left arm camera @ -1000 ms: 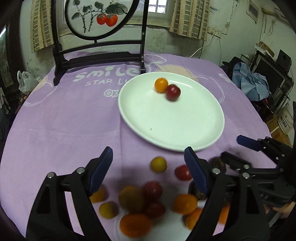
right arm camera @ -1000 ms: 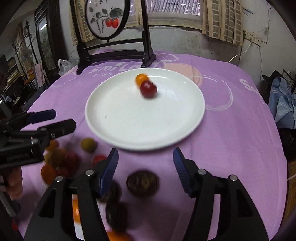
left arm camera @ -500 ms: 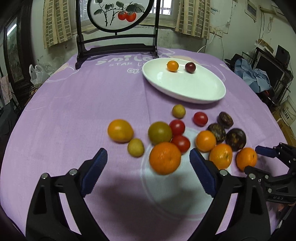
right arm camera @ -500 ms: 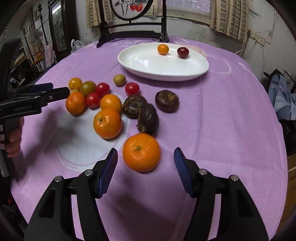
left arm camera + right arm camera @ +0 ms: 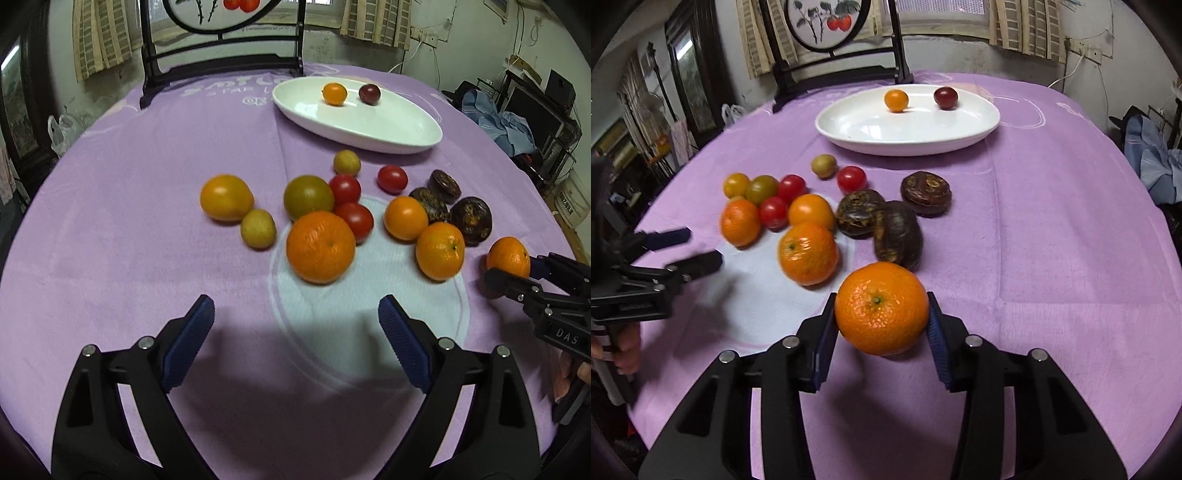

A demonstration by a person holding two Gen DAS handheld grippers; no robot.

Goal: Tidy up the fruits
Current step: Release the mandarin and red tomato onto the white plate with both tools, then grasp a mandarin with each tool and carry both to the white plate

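My right gripper is shut on a mandarin orange at the near edge of the fruit pile; it also shows in the left wrist view. My left gripper is open and empty, just short of a big orange. Several fruits lie loose on the purple cloth: oranges, red tomatoes, yellow-green fruits and dark passion fruits. A white plate farther back holds a small orange fruit and a dark red one.
A black wooden stand with a round painted screen stands at the table's far edge behind the plate. The left gripper shows at the left of the right wrist view. Blue clothing lies beyond the table's right edge.
Both grippers pulled back from the plate and dropped low toward the fruit pile. My right gripper moved up to the nearest orange and closed on it. The left stayed open.
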